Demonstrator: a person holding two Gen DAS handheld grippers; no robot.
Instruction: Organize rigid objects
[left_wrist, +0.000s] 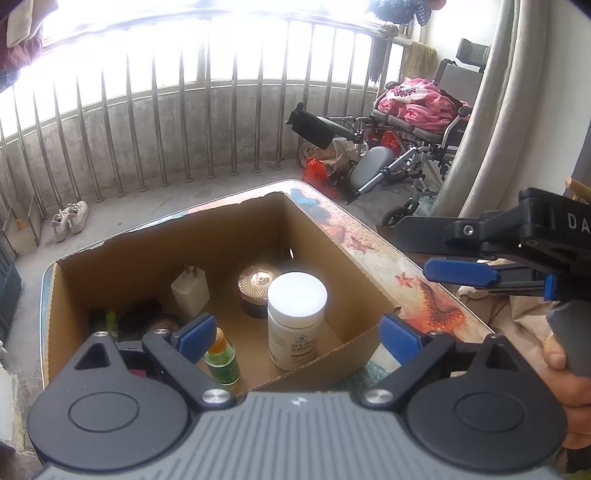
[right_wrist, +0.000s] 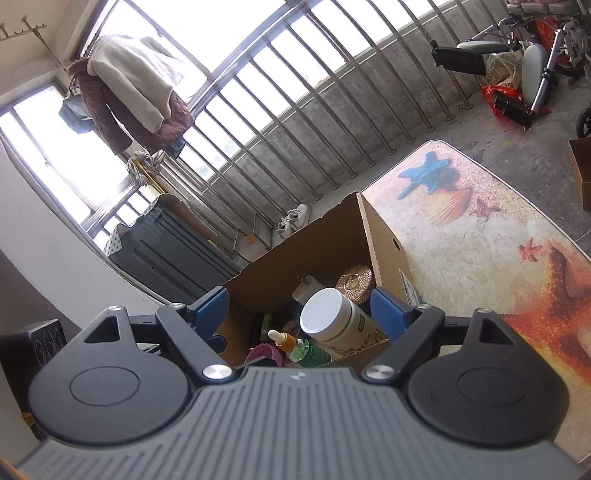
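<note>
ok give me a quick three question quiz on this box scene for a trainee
1. True or false: the white-capped bottle stands upright inside the cardboard box.
2. Which sits beside that bottle, nearer the camera in the left wrist view? A) green bottle B) mug C) spoon
3. Fill in: the left gripper and right gripper both have their jaws ____.

Key: 1 true; 2 A; 3 open

My fingers (left_wrist: 194, 332) carry matt blue ribbed plastic pads on matt black plastic links with bright metal pivot pins. The box (left_wrist: 155, 254) is raw brown corrugated cardboard, matt, torn along its rim. The bottle (left_wrist: 295, 319) is smooth white plastic with a paper label. The jar (left_wrist: 256, 290) has a glossy copper-coloured faceted lid. The railing (left_wrist: 155, 110) is polished metal.
</note>
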